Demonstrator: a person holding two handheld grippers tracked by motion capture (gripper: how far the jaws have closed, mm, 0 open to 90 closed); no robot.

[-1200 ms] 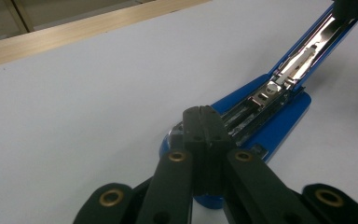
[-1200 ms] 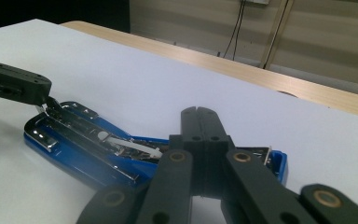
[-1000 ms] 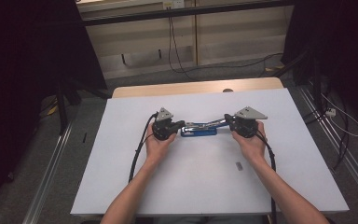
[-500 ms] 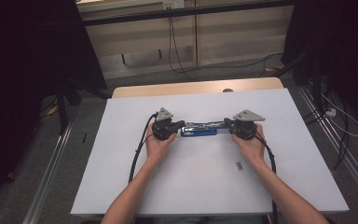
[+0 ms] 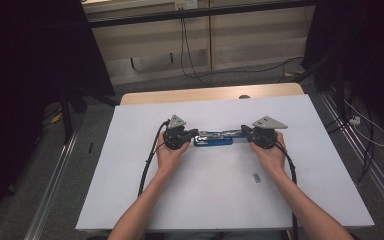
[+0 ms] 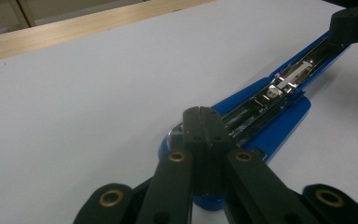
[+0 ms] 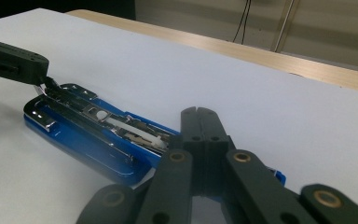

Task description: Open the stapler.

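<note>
Now both grippers — left gripper (image 5: 194, 134), right gripper (image 5: 244, 133) — sit closed, empty, pinning the opened blue stapler (image 5: 213, 138) by its ends; likely steadying it for loading.

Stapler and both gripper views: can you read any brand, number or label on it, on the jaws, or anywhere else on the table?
No readable text.
Blue stapler: opened flat, bare metal staple channel, no brand or number visible.
Left gripper and right gripper: plain black jaws, no markings.
Small grey piece on the white table: too small to tell.
</note>
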